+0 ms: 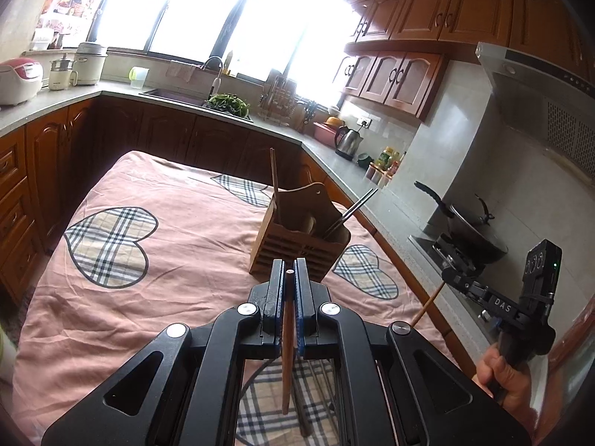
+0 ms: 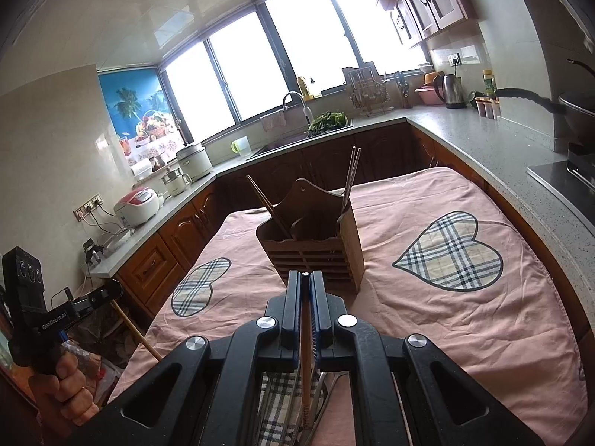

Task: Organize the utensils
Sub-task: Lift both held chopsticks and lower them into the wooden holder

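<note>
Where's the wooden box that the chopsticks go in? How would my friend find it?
Look at the table with the pink cloth and its checked hearts. Near the middle stands the wooden box. It is the only thing standing up there, slatted in front, with chopsticks poking out.

windows — glaring daylight | cabinets — reddish wood | countertop grey | walls pale tile

The salmon-pink cotton tablecloth carries beige hearts in black-and-white plaid. On it sits a brown slatted wooden utensil caddy. Both black plastic grippers have blue pads, and each chopstick is reddish-brown wood. Cabinets are red-brown, counters speckled grey.
</note>
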A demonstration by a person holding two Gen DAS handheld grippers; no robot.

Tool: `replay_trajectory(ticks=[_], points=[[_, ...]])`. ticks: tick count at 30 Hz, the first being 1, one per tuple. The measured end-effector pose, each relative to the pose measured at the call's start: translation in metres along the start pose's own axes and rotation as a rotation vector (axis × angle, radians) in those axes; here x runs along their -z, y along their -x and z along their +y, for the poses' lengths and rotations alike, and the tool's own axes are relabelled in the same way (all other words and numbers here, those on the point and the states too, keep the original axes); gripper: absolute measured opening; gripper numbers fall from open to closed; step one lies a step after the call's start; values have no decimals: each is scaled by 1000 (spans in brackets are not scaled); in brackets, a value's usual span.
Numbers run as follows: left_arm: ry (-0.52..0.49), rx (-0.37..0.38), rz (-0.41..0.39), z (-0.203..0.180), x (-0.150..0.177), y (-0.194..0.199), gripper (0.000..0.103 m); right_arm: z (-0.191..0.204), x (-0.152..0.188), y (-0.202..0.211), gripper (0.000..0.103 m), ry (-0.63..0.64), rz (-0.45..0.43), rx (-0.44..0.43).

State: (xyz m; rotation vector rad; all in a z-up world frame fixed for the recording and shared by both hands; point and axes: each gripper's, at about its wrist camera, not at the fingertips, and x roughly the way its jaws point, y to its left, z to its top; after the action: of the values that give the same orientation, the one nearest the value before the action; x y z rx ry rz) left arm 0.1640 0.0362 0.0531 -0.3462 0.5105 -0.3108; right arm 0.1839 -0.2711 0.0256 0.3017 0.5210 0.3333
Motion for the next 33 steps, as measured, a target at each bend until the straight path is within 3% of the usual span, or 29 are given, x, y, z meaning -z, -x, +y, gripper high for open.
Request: replay_trajectory(ticks=[16,33], points=[[48,1,-125,4,-31,-12,4,-1,-23,1,5,-9,-115,-15],[12,21,-304,-16,-111,-45,4,-9,-99,-21,5,-21,-290,-20]])
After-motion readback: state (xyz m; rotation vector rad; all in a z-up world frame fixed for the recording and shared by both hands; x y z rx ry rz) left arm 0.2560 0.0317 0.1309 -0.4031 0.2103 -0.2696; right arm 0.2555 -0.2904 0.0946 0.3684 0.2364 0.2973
